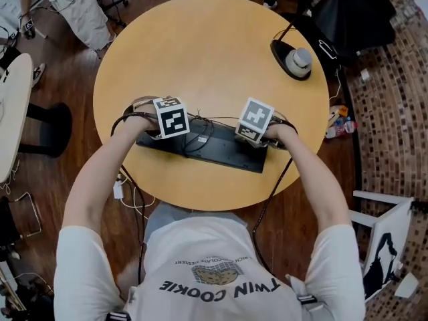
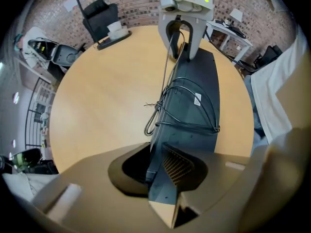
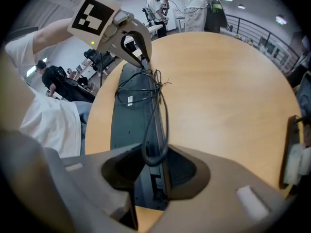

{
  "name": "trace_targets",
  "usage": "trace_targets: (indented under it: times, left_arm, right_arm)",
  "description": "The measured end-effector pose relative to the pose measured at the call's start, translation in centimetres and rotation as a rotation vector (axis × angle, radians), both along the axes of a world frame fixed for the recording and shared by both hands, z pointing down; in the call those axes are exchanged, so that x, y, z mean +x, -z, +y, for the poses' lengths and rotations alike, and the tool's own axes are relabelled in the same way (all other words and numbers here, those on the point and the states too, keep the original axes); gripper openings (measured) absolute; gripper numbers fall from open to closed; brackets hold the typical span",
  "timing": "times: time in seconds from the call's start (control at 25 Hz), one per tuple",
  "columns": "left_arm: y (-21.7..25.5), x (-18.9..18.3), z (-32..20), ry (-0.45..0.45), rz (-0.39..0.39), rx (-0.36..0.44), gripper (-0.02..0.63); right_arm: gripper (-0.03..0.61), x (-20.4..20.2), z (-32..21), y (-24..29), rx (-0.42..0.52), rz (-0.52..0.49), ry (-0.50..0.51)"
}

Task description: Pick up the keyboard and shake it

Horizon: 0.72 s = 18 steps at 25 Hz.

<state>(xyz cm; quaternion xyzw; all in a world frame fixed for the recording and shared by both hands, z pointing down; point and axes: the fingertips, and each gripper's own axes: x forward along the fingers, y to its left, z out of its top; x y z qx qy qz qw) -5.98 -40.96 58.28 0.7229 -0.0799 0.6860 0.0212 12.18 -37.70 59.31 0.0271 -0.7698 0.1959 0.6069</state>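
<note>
A dark keyboard lies across the near side of the round wooden table, its underside turned up. Its black cable is looped loosely on that underside. My left gripper is shut on the keyboard's left end. My right gripper is shut on the right end. In the left gripper view the keyboard runs from my left gripper to the right gripper, with the cable along it. In the right gripper view the keyboard enters my right gripper. I cannot tell whether it touches the table.
A black lamp base with a grey knob stands at the table's far right edge. A black chair is behind it. A person stands at the far left. A white stool is on the floor at the right.
</note>
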Motion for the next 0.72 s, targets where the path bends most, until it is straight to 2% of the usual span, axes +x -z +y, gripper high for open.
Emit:
trace_targets:
  times: [0.2,0.36,0.6,0.72]
  left_arm:
    - [0.1,-0.5,0.4,0.095,0.045,0.137,0.052]
    - [0.7,-1.0,1.8,0.117,0.079,0.204,0.049]
    - [2.9,-1.9,6.0,0.183,0.228,0.270,0.045]
    - [4.1,-2.7,8.9,0.186,0.277,0.295,0.022]
  right_arm:
    - [0.129,-0.4,0.3,0.2,0.195,0.057,0.051]
    - [0.129,0.4,-0.4,1.1,0.318,0.114,-0.015]
    - [0.123,-2.0,3.6,3.1,0.344,0.007,-0.192]
    - [0.121,-3.7,6.0,4.5,0.393,-0.005,-0.218]
